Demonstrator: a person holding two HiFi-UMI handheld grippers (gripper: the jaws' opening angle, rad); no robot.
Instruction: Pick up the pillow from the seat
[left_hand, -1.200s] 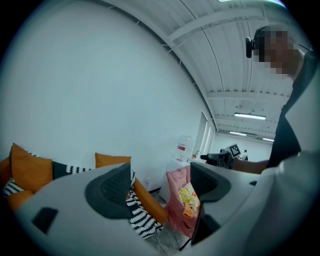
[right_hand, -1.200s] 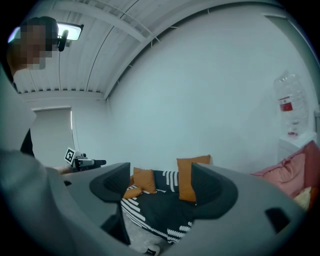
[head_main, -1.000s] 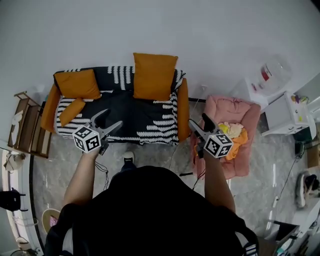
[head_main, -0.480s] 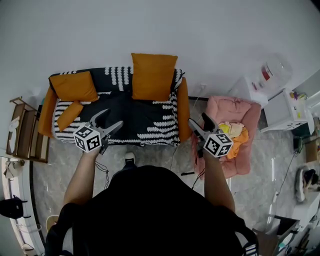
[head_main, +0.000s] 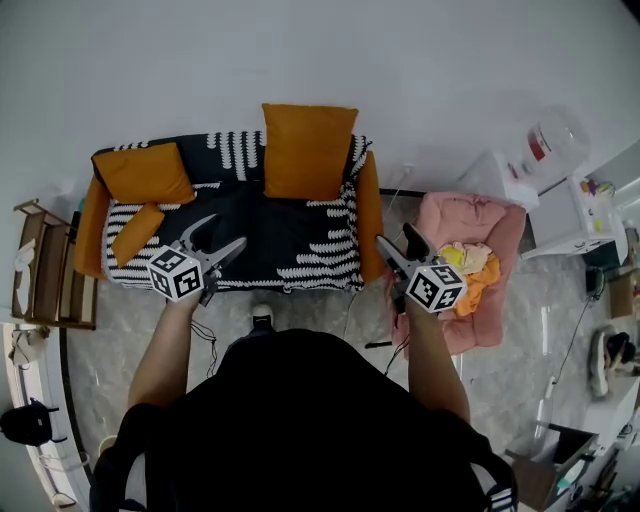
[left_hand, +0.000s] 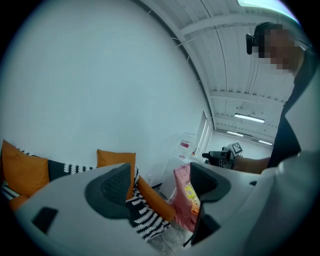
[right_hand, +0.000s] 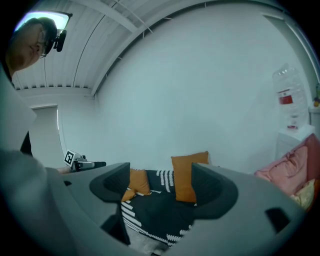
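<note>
A person stands facing a black sofa (head_main: 270, 225) with white patterning and orange arms; a large orange pillow (head_main: 308, 150) leans upright against its backrest right of centre, a second orange pillow (head_main: 145, 172) leans in the left corner, and a small orange pillow (head_main: 138, 232) lies on the seat just below it, by the left arm; the middle of the seat is bare. The left gripper (head_main: 222, 232) hovers over the seat's front edge, near the small pillow but apart from it, its jaws spread with nothing clamped; the right gripper (head_main: 395, 237) hangs off the sofa's right arm, jaws likewise apart and empty, the sofa and its pillows showing between them in the right gripper view. Right of the sofa sits a pink cushioned chair (head_main: 470, 215) holding yellow and orange cloth (head_main: 468, 265); a wooden shelf (head_main: 45, 265) stands at the far left.
</note>
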